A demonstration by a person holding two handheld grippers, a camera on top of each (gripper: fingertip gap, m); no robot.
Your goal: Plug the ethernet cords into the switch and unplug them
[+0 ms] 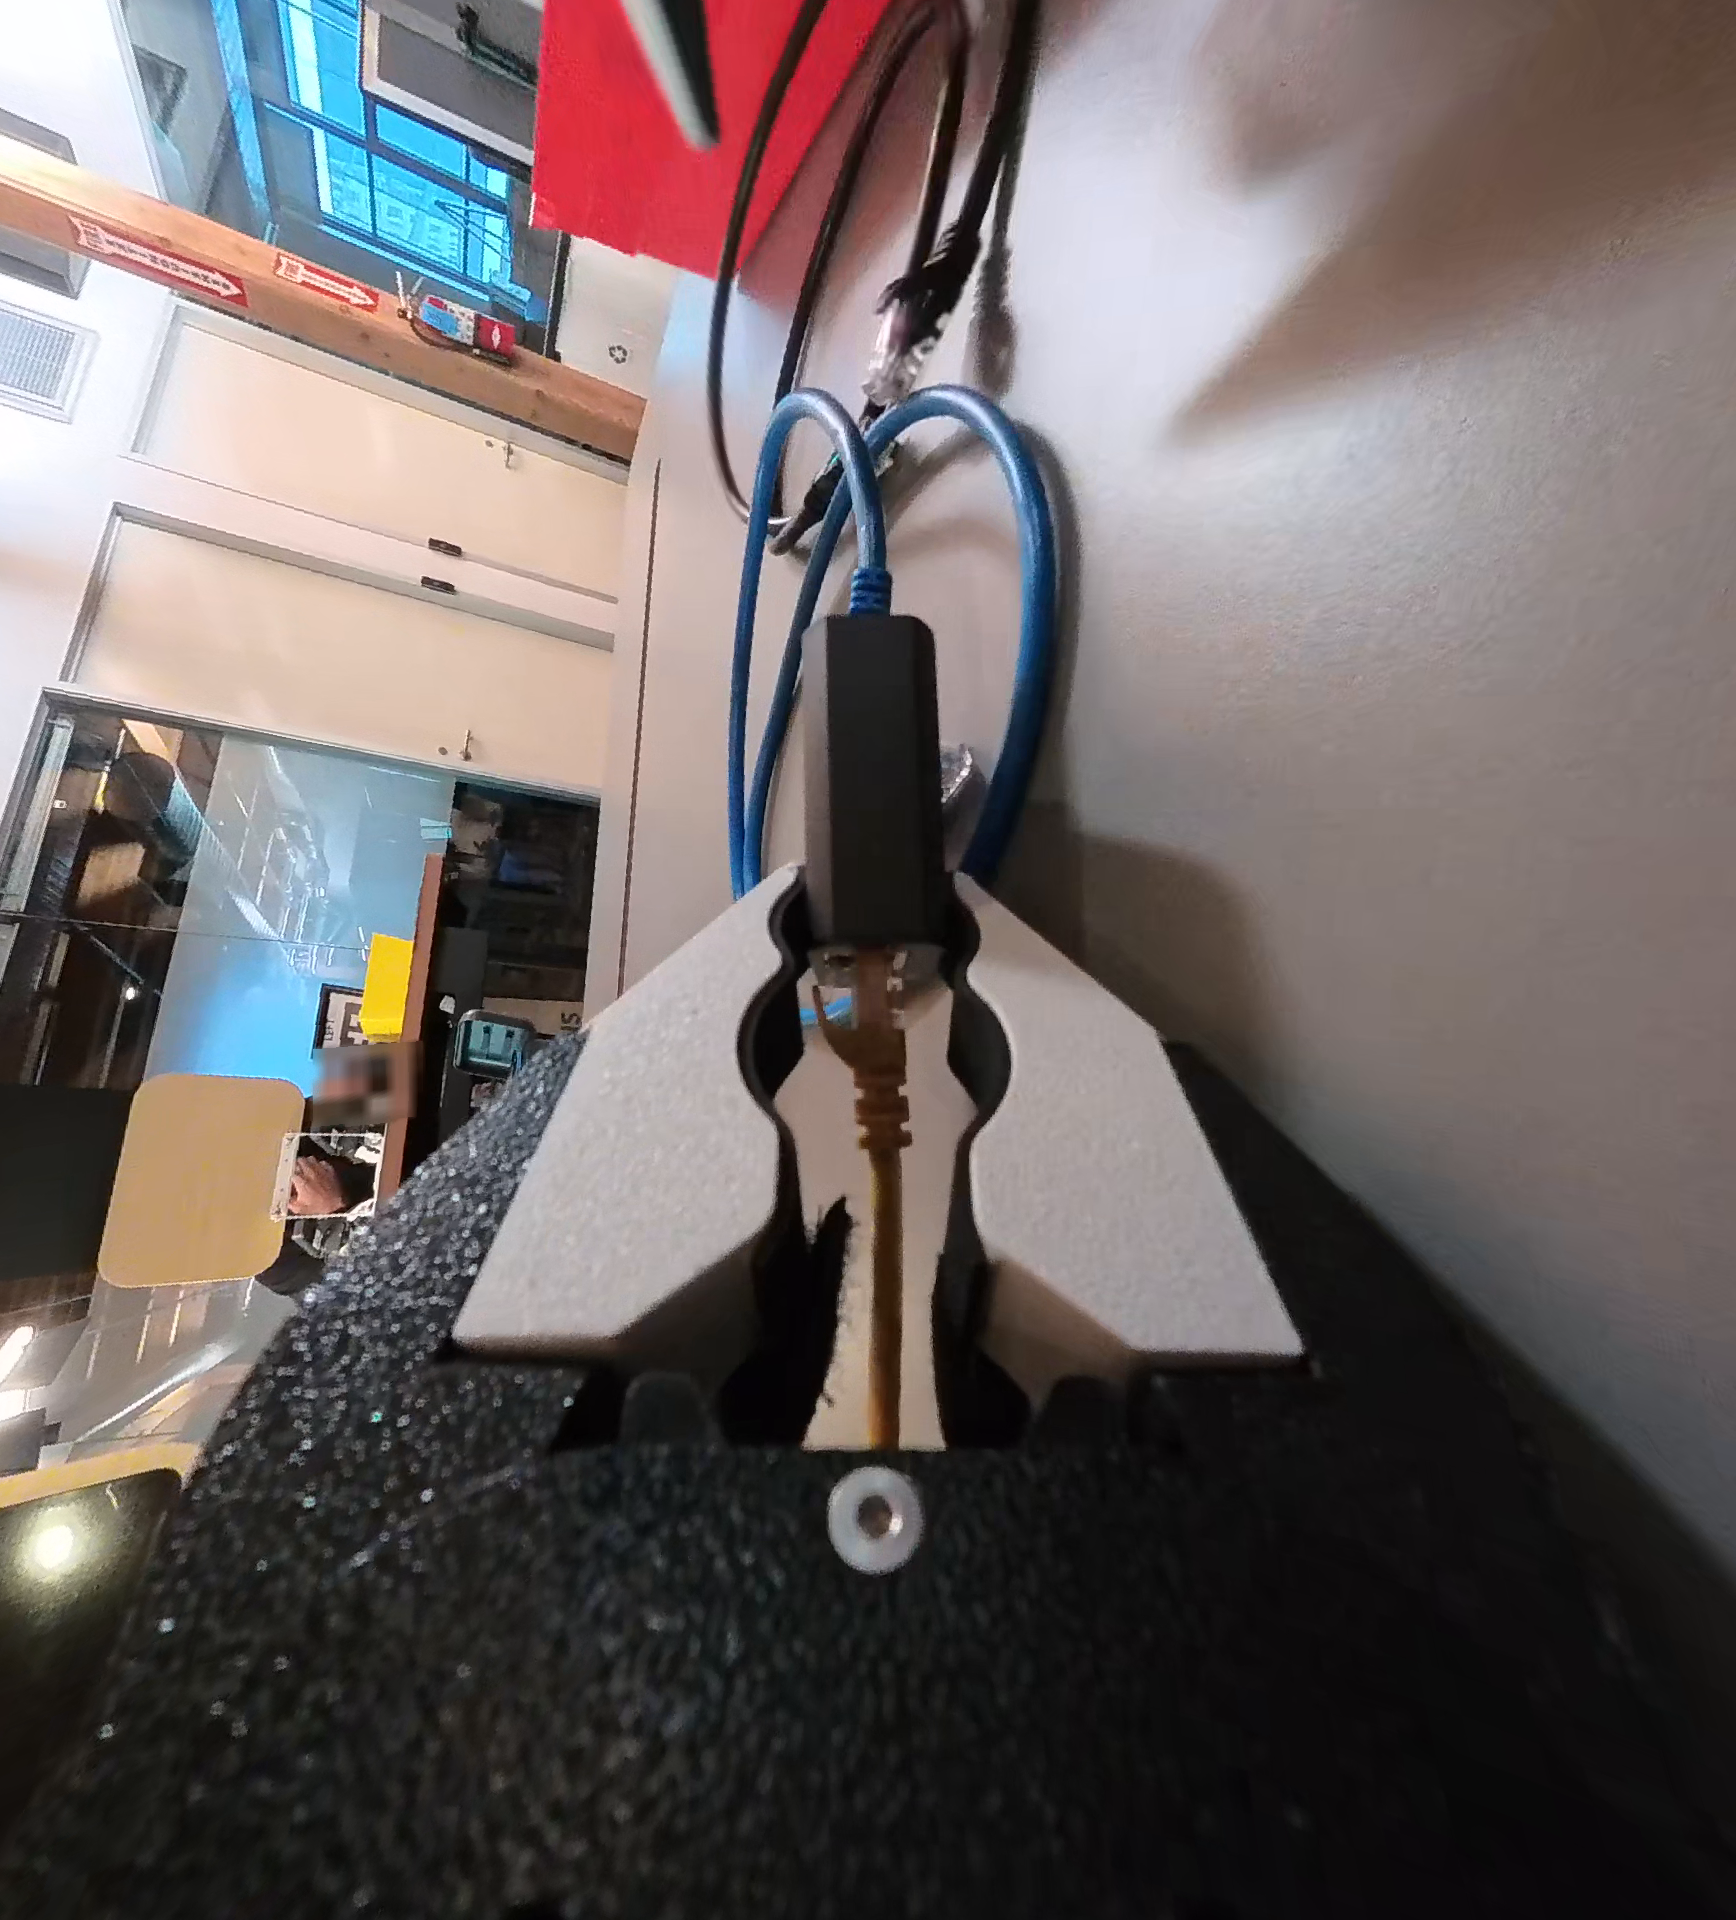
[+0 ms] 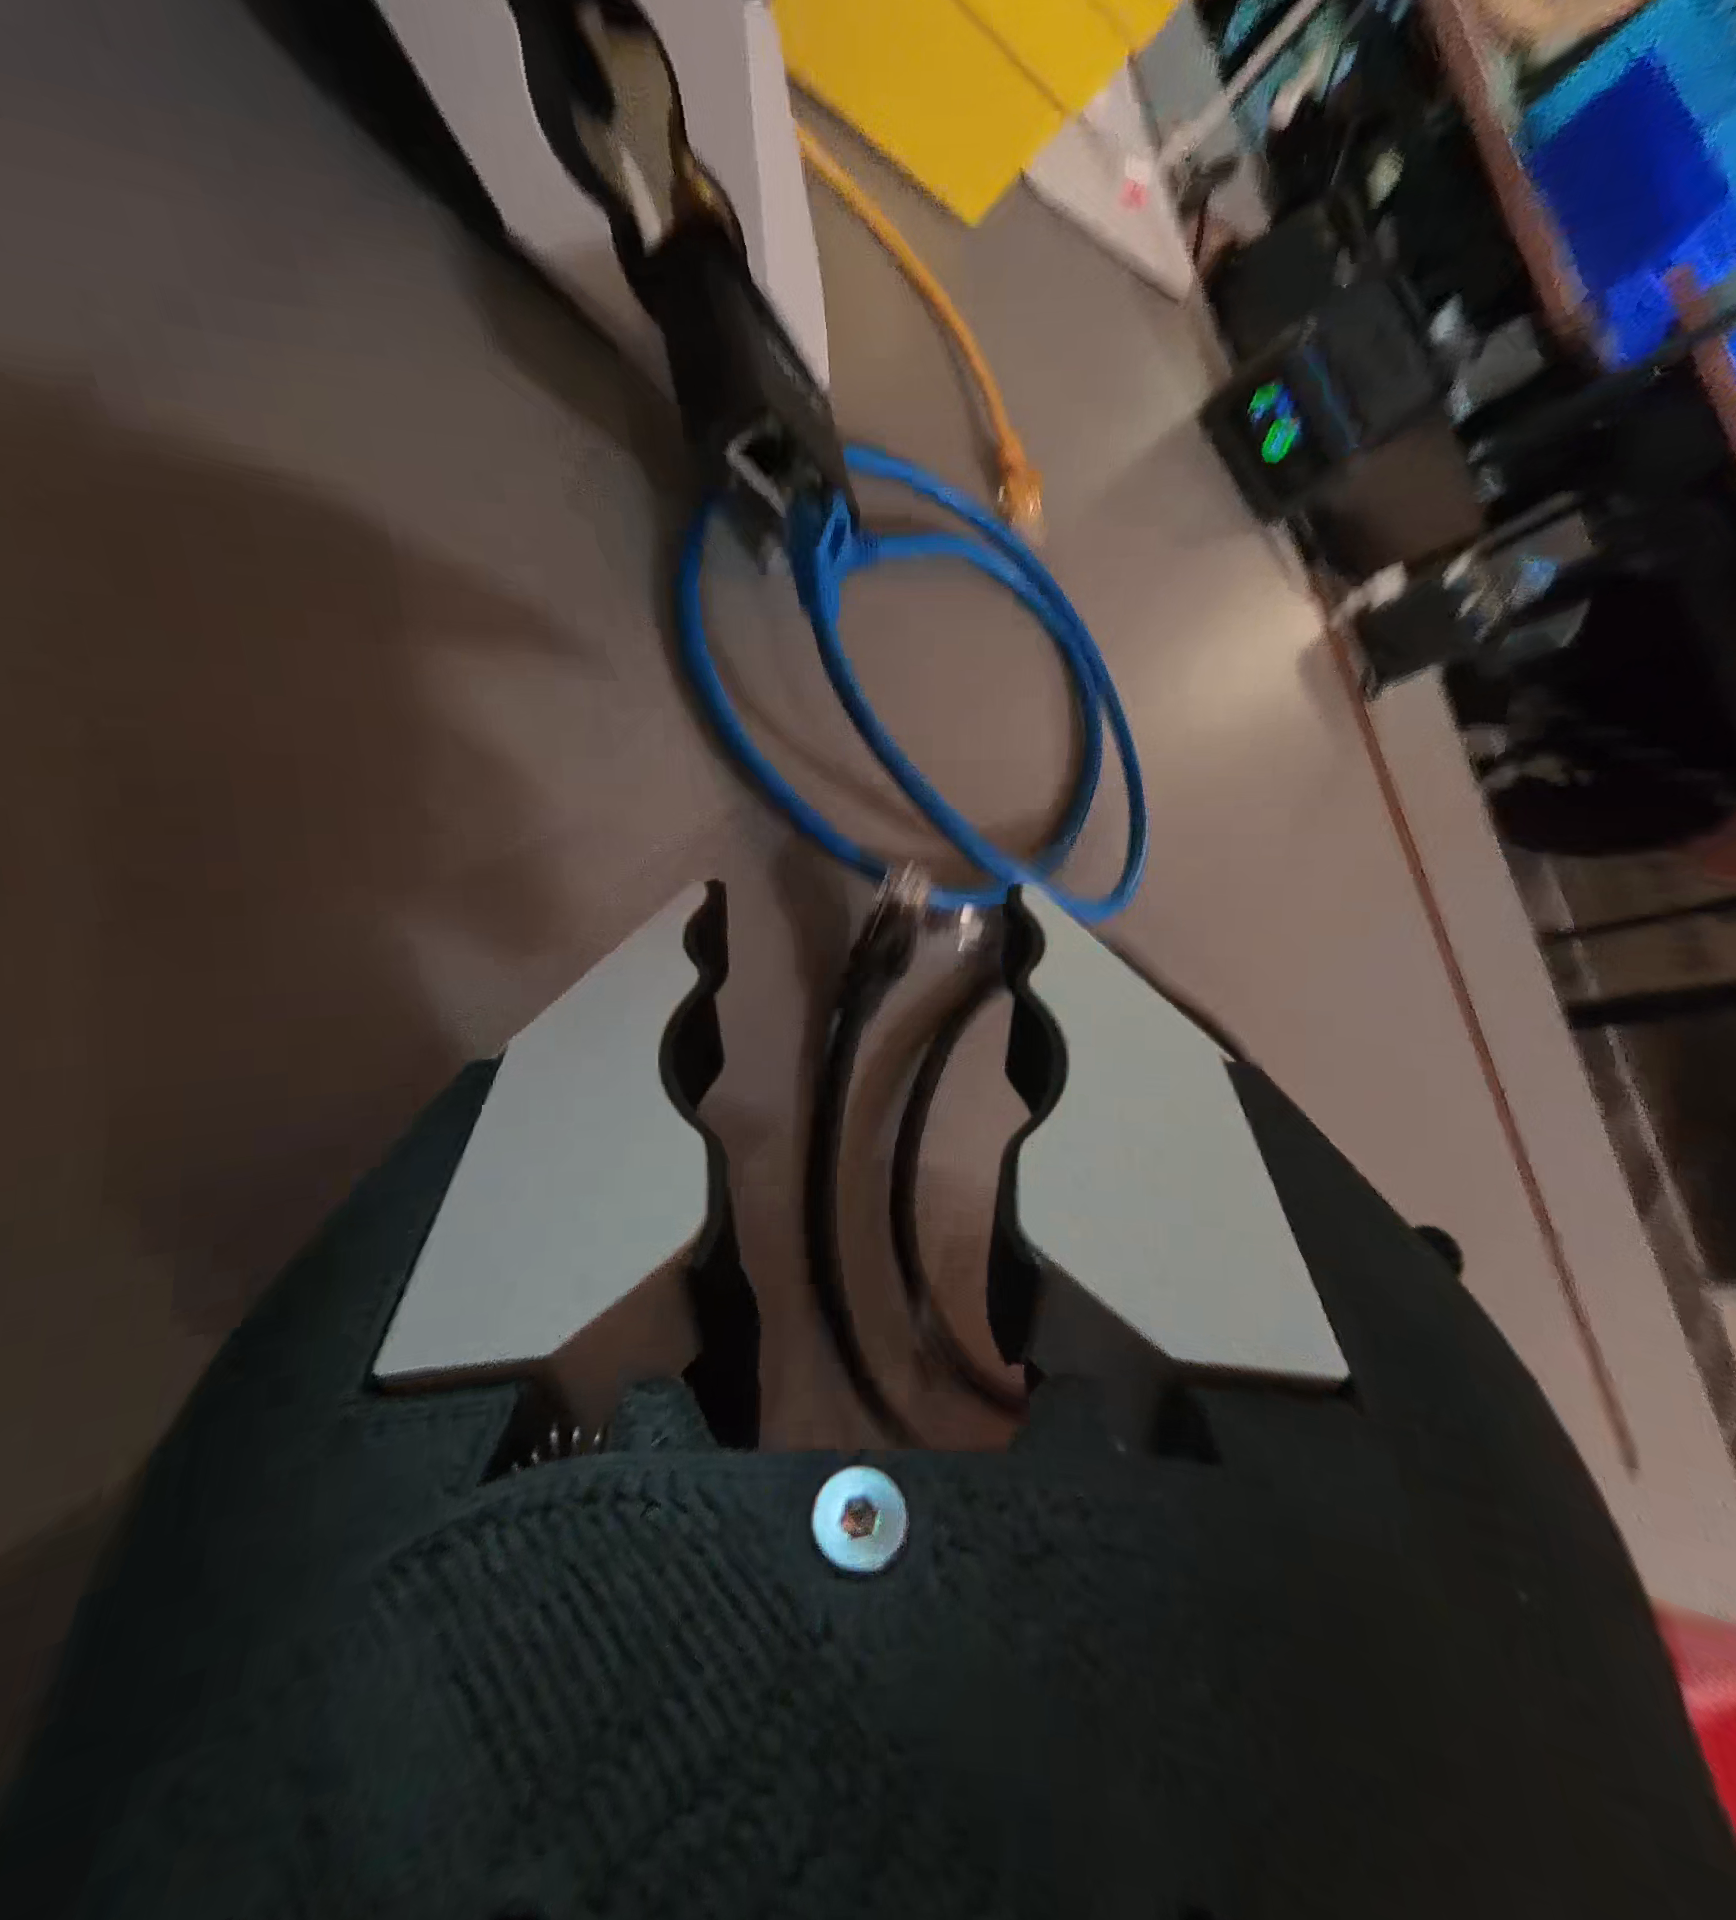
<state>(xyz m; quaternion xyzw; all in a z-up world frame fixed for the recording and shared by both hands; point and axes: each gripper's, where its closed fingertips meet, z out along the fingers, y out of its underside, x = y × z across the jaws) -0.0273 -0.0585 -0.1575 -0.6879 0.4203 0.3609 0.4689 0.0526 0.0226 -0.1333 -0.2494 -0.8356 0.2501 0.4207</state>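
My left gripper (image 1: 876, 914) is shut on a small black switch (image 1: 874, 769), held just above the white table (image 1: 1415, 727). A blue ethernet cord (image 1: 1035, 582) is plugged into the switch's far end and loops on the table. An orange cord (image 1: 883, 1195) shows through the gap between the fingers. In the right wrist view the switch (image 2: 750, 343) has one empty port beside the blue cord's plug (image 2: 828, 530), and the orange cord's plug (image 2: 1025, 499) lies loose on the table. My right gripper (image 2: 864, 925) is open, low over two black cords (image 2: 843, 1143) whose plugs lie near its fingertips.
A red box (image 1: 656, 125) stands at the table's far end, with the black cords (image 1: 937, 270) running along it. A yellow box (image 2: 947, 83) and dark shelves with gear (image 2: 1570, 520) stand beyond the table. A person sits far off (image 1: 324, 1184).
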